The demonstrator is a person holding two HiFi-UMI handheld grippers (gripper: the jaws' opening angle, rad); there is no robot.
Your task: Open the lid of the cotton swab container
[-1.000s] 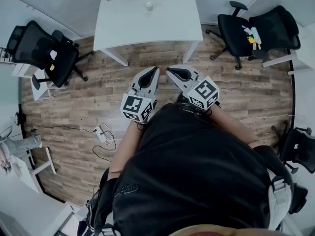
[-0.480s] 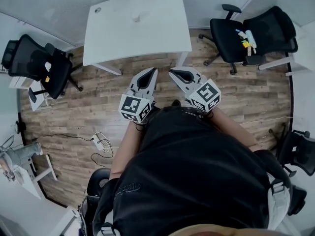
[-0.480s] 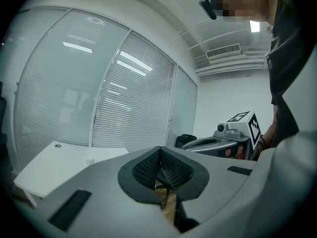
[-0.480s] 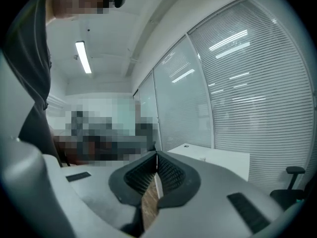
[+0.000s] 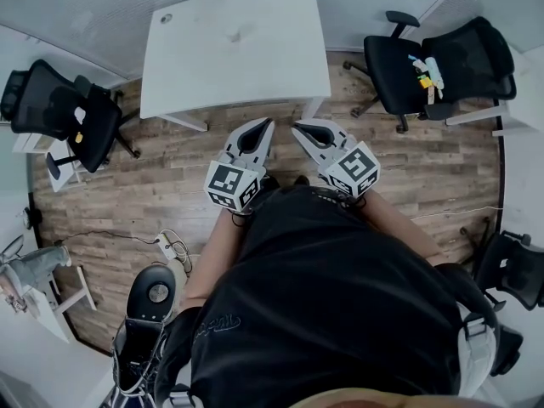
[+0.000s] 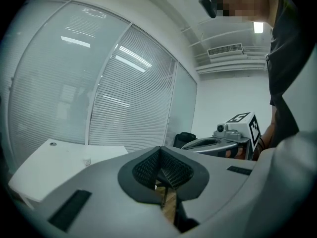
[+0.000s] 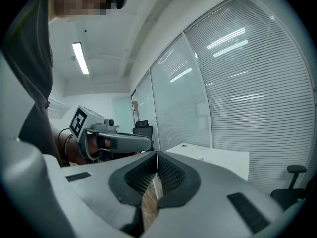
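Note:
The cotton swab container (image 5: 234, 34) is a small pale tub standing alone on the white table (image 5: 255, 66) at the far side of the room. It shows tiny in the left gripper view (image 6: 87, 161). Both grippers are held in front of the person's chest, above the wooden floor and well short of the table. My left gripper (image 5: 269, 121) is shut with nothing in it, jaws pointing towards the table. Beside it my right gripper (image 5: 292, 127) is shut and empty too. Each gripper view shows the other gripper: the right one (image 6: 198, 143), the left one (image 7: 119, 142).
Black office chairs stand left (image 5: 72, 113) and right (image 5: 425, 62) of the table, the right one with small coloured items on its seat. Another chair (image 5: 510, 270) is at the lower right. A power strip with cable (image 5: 166, 243) lies on the floor. A dark object (image 5: 146, 308) is at lower left.
The view has shifted a little, so the table sits slightly lower and left. A dark object has come into view at lower left. Both grippers stay shut in the same pose.

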